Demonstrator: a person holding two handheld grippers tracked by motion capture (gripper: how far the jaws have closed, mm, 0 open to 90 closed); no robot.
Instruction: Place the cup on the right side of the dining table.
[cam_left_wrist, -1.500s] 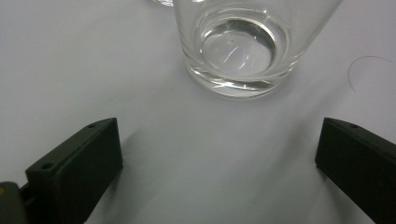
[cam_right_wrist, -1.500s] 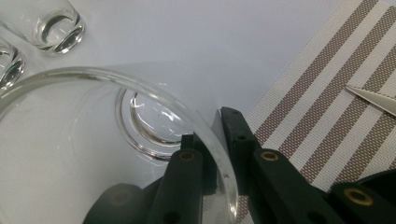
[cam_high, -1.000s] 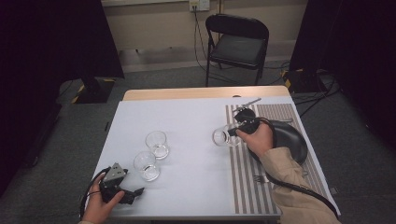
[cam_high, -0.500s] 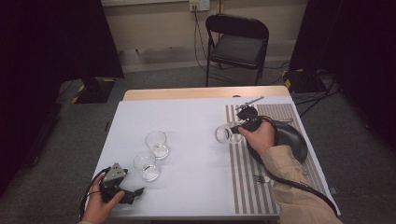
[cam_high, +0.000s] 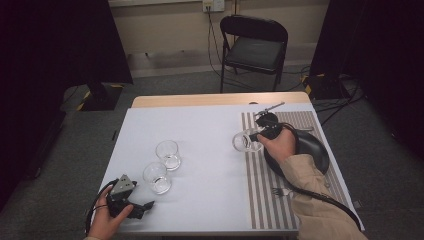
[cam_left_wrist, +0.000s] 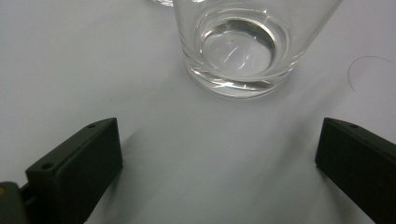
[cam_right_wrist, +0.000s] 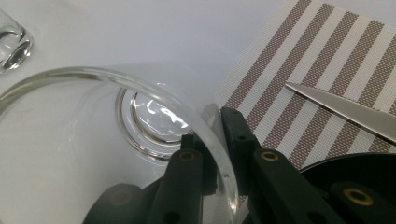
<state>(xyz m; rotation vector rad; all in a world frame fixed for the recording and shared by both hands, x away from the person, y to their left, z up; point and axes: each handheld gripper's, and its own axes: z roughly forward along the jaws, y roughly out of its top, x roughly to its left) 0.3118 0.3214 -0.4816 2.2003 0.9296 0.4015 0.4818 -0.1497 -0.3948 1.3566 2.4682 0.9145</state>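
High view, surface: white-covered surface (cam_high: 210, 145) sitting mid-frame, a striped placemat (cam_high: 260, 185) lying along its right side.
High view, right tongs: right tongs (cam_high: 256, 136) sitting right of centre, gripped by the right hand (cam_high: 278, 145), and pinching the rim of a clear glass (cam_high: 244, 141) that is tilting over the placemat's left edge.
High view, plate: black plate (cam_high: 310, 150) lying on the placemat, partly under the right hand.
High view, cutlery: fork (cam_high: 280, 191) lying on the placemat at lower right.
High view, other glasses: two upright glasses standing left of centre, far glass (cam_high: 168, 154) and near glass (cam_high: 156, 177) just beside each other.
High view, left tongs: left tongs (cam_high: 146, 206) resting at lower left in the left hand (cam_high: 107, 220), near the near glass.
Left gripper view: jaws standing wide apart, released, gripping nothing; near glass (cam_left_wrist: 243, 46) standing upright ahead in the upper centre, apart from both jaws.
Right gripper view: jaws clenching on the tilted glass (cam_right_wrist: 154, 121), its wall running between them; knife (cam_right_wrist: 345, 105) lying on the placemat (cam_right_wrist: 303, 60) at right.
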